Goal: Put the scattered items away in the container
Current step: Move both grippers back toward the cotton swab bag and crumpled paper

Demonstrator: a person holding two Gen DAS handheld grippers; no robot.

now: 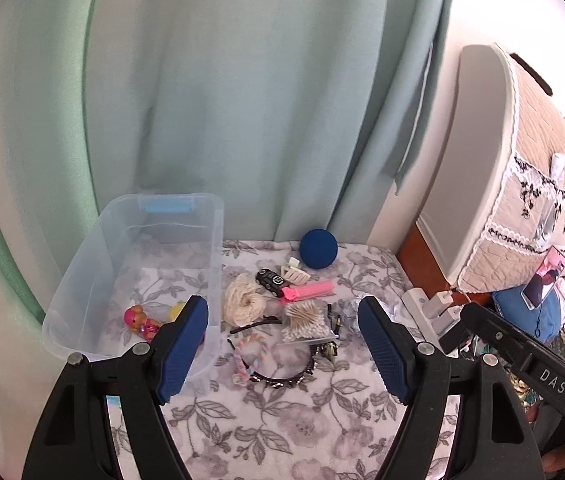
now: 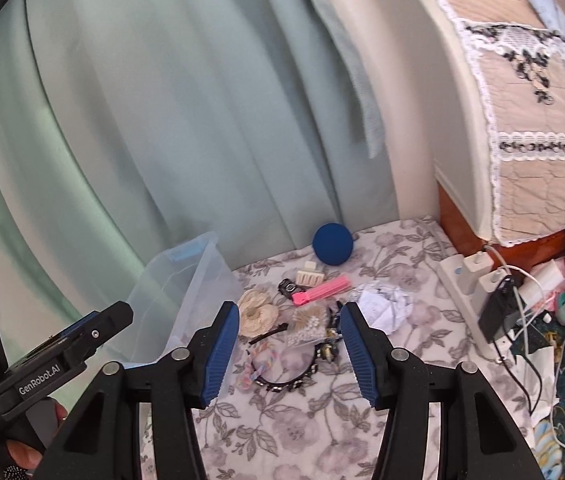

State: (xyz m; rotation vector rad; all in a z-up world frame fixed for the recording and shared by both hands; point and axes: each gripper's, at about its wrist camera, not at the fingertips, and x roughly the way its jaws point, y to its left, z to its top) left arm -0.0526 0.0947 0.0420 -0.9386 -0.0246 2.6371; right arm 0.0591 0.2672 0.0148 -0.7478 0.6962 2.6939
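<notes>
A clear plastic storage bin with a pale blue latch [image 1: 138,264] stands at the left of a grey floral-print cloth surface [image 1: 282,420], close against a pale green curtain [image 1: 222,80]. Inside the bin lie a small pink and tan toy figure [image 1: 138,318] and something yellow beside it, which the near finger hides too much to identify. Just right of the bin the scattered items sit in a loose cluster: a cream crocheted scrunchie [image 1: 242,300], a small black toy car [image 1: 270,280], a cream claw hair clip [image 1: 294,274], a pink plastic hair clip [image 1: 308,290], a clear bag of cotton swabs [image 1: 306,322], a black bobby pin [image 1: 254,324], a pastel braided band [image 1: 248,360] and a black studded headband [image 1: 282,376]. A dark blue round ball [image 1: 318,249] rests behind them near the curtain, and crumpled white paper [image 2: 382,306] lies to the right. The left gripper [image 1: 282,354] hangs above the cluster with its 2 blue-padded fingers spread wide and nothing between them. The right gripper [image 2: 289,354] is narrower but also empty.
</notes>
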